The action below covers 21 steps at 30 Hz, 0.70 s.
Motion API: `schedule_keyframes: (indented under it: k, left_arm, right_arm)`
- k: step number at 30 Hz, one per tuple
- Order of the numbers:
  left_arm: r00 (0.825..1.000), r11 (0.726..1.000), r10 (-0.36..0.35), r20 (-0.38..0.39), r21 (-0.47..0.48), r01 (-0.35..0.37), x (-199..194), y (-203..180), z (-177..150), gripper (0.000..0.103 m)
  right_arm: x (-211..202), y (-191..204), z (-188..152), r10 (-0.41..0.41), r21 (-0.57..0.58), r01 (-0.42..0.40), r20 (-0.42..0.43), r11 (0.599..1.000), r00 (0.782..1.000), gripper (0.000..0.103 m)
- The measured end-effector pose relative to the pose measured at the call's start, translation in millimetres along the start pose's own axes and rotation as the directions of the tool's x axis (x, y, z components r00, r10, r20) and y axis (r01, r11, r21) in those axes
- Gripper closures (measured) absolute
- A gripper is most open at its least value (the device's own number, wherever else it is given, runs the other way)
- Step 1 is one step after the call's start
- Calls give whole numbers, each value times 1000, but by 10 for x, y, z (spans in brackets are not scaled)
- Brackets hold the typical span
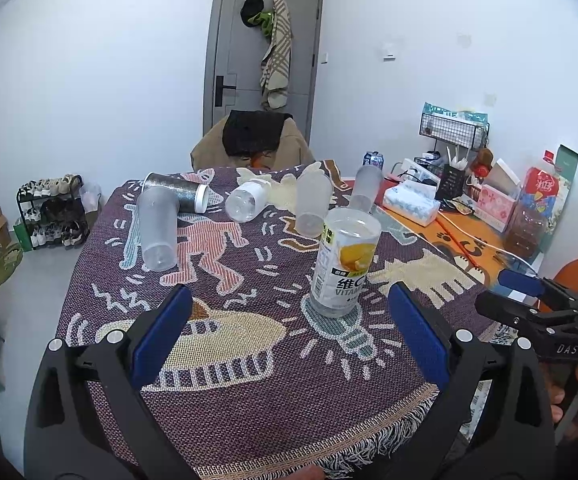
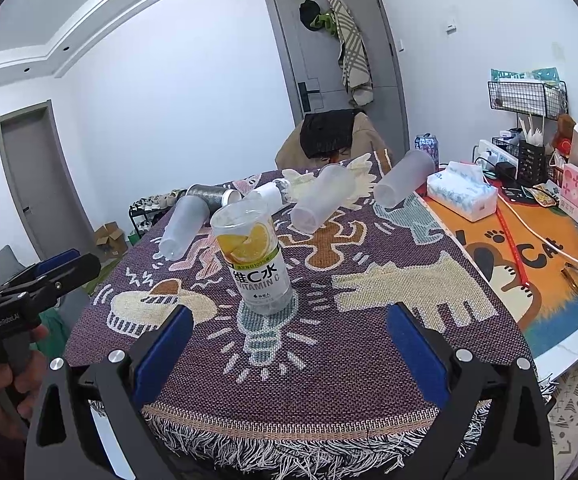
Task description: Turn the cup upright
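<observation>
A clear cup with a lemon "Vitamin C" label (image 1: pixel 343 264) (image 2: pixel 255 256) stands on the patterned cloth, wide end up. Behind it several frosted cups lie on their sides: one at the left (image 1: pixel 157 232) (image 2: pixel 181 226), one in the middle (image 1: pixel 312 204) (image 2: pixel 321 198), one at the right (image 1: pixel 365 188) (image 2: pixel 405 184). A silver tumbler (image 1: pixel 177 192) and a clear white-capped bottle (image 1: pixel 247 200) also lie there. My left gripper (image 1: pixel 289 324) is open and empty, just before the labelled cup. My right gripper (image 2: pixel 289 332) is open and empty, also just before it.
The woven cloth (image 1: pixel 249 360) ends in a fringe at the near table edge. A tissue box (image 2: pixel 461 196), wire racks, a cable and boxes crowd the orange mat at the right. A chair (image 1: pixel 253 140) stands behind the table.
</observation>
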<state>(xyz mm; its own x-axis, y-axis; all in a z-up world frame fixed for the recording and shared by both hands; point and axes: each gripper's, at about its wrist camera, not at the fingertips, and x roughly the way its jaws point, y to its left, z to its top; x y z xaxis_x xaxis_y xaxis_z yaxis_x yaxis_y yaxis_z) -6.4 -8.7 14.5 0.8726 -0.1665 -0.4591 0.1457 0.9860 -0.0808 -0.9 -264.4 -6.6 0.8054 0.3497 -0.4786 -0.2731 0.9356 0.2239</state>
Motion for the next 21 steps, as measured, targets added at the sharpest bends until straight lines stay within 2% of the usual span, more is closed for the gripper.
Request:
schedule_keyframes:
  k: [21]
  left_arm:
    - [1000, 1000, 4, -8, -9, -4, 38, 39, -3, 6]
  right_arm:
    - [75, -37, -17, -2, 3, 2, -17, 1000, 1000, 8]
